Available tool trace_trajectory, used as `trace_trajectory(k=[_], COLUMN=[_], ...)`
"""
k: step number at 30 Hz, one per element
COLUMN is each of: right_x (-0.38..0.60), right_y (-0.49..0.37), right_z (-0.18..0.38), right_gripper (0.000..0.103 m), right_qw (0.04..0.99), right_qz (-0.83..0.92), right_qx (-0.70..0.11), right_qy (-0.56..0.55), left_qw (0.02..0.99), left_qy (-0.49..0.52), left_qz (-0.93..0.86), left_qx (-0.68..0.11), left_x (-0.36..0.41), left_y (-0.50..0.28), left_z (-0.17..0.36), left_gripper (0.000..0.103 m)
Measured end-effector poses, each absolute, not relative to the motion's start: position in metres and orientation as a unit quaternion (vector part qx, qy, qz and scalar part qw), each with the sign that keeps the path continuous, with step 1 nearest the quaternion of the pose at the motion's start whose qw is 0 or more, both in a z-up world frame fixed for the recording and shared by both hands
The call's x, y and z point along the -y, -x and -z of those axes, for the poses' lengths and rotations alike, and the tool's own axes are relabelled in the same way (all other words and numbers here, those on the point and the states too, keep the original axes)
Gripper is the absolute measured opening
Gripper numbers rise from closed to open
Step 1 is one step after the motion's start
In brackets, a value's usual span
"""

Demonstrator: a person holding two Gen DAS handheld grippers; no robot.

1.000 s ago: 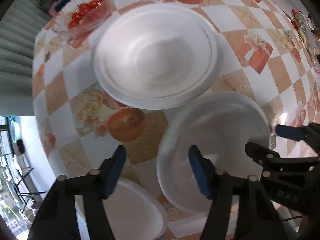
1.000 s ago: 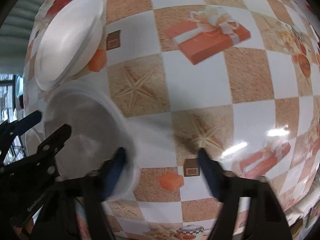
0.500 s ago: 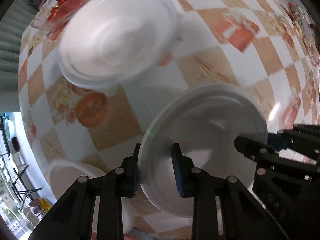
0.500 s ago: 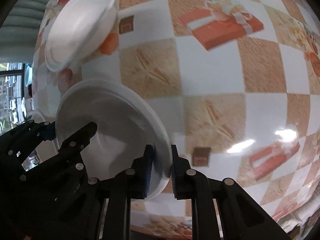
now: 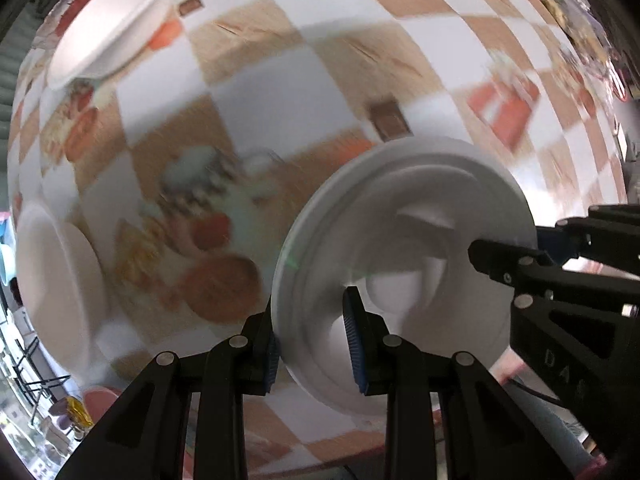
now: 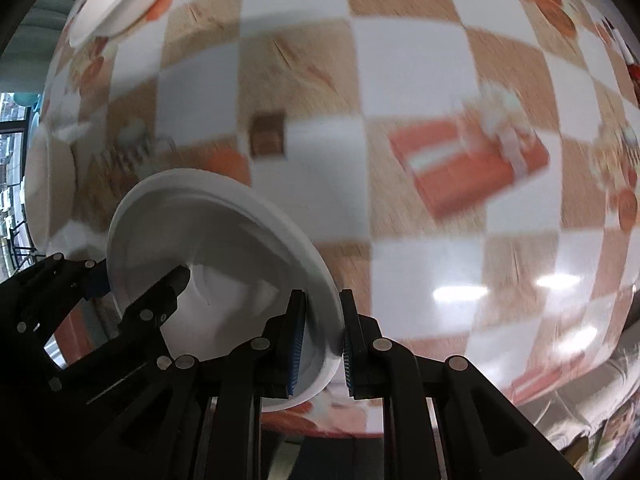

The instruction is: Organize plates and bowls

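A table (image 5: 304,92) is filling most of both views, and it is wearing a glossy cloth with white and sandy-brown squares, printed with orange gift boxes, small brown blocks and blurred food pictures. Ceiling light is reflecting as bright streaks on the cloth at the right of the right wrist view. At the far left edge of both views, a window with a pale outdoor scene is showing, and grey pleated fabric is hanging at the upper left.

A white plate (image 5: 404,268) is being held over the table by its rim from two sides. It is round and matte, like foam or moulded paper, with a raised ring and a shallow middle. In the left wrist view it is sitting at the lower centre-right; in the right wrist view the same plate (image 6: 224,248) is at the lower left, tilted.

The left tool (image 5: 314,340) is closed on the near rim of the plate, with its blue ribbed pads pressing on both faces. The right tool (image 6: 322,344) is clamped nearly fully together on the opposite rim in the same way. Each tool is also appearing as a black frame at the side of the other view.

A stack of white bowls (image 5: 108,24) is resting at the upper left, apparently empty. Another white dish (image 5: 56,276) is lying at the left edge; its contents I cannot tell.
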State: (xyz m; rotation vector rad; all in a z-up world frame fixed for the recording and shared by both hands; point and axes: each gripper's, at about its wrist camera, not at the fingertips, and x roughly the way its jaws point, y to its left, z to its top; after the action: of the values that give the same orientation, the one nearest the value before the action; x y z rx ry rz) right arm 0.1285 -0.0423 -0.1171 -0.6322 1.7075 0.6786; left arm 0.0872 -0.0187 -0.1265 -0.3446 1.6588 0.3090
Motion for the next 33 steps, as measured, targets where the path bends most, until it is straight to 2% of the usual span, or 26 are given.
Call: trace_trajectory(k=[8,13,15,16,17,18,19,21,22,33], right_x=[0.068,0.075,0.085,0.089,0.097,0.100,0.107,0.109,0.111,0.098], right_y=[-0.094,-0.100,-0.098,-0.111,-0.126,-0.134,-0.141,-0.146,-0.151,-0.188], right_z=[0.121,0.126,0.129,0.126,0.117,0.119,0.116,0.106,0.100,0.045], right_gripper=[0.018,0.018,0.018,0.018,0.018,0.019,0.023,0.065,0.070,0.070], right_qw=[0.558,0.557,0.557,0.559,0.560,0.562,0.567,0.580,0.590,0.639], right_qz=[-0.289,-0.291,-0.295,-0.296,-0.297,-0.297,-0.293,-0.287,-0.287,-0.283], right_qx=[-0.726,-0.728,-0.728,-0.727,-0.727,-0.726,-0.726,-0.719,-0.713,-0.683], right_qy=[0.278,0.275,0.270,0.268,0.266,0.262,0.258,0.253,0.247,0.212], left_qw=[0.647,0.649,0.653,0.655,0.657,0.661,0.667,0.676,0.678,0.697], left_qy=[0.142,0.141,0.143,0.144,0.144,0.144,0.145,0.153,0.158,0.213], left_qz=[-0.118,-0.118,-0.119,-0.122,-0.125,-0.130,-0.135,-0.142,-0.144,-0.229], left_qx=[-0.740,-0.738,-0.734,-0.732,-0.730,-0.725,-0.718,-0.707,-0.704,-0.645], left_x=[0.065,0.079,0.082,0.074,0.049,0.047,0.041,0.035,0.031,-0.046], left_y=[-0.060,-0.050,-0.049,-0.045,-0.046,-0.045,-0.046,-0.040,-0.038,0.017], left_z=[0.130,0.135,0.132,0.131,0.124,0.120,0.113,0.105,0.102,0.045], left_gripper=[0.031,0.032,0.037,0.047,0.062,0.068,0.075,0.078,0.079,0.080])
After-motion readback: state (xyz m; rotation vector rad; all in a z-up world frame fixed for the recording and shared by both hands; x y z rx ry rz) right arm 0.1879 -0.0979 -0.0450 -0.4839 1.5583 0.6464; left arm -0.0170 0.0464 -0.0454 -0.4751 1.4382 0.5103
